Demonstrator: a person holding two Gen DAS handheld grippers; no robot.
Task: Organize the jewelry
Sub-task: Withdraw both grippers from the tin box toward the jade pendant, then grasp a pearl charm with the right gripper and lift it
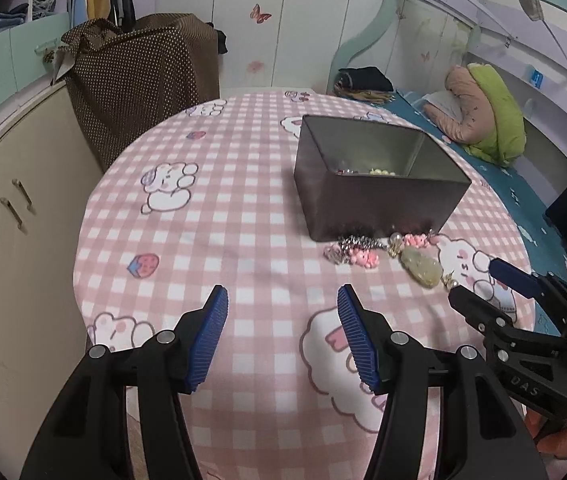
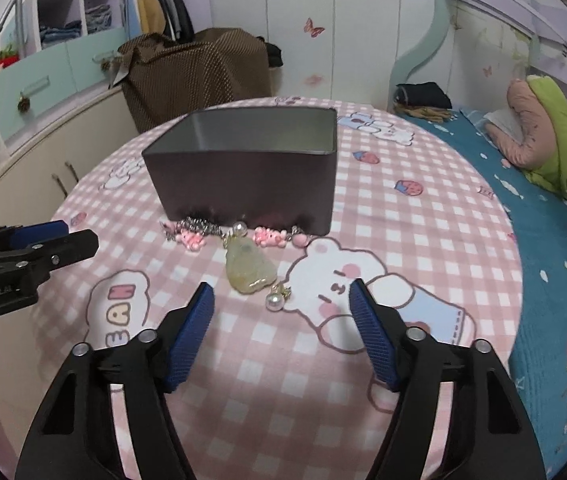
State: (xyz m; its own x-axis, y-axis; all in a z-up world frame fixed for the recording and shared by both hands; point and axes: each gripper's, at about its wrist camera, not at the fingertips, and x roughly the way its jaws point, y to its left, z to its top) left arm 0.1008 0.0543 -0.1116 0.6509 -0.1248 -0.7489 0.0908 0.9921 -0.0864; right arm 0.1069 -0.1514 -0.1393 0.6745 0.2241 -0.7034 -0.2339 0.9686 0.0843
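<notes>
Both grippers, left gripper and right gripper, hang open and empty. Small pearl earring near right gripper could slip or roll away if pinched badly.

One dark metal box, one pale green pendant, two pink bear charms, two pearl pieces at centre frame.

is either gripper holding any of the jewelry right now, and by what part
Nothing is held. The left gripper and right gripper are both open over the tablecloth, with nothing between their pads. The jade pendant and pearl earring lie untouched.
</notes>
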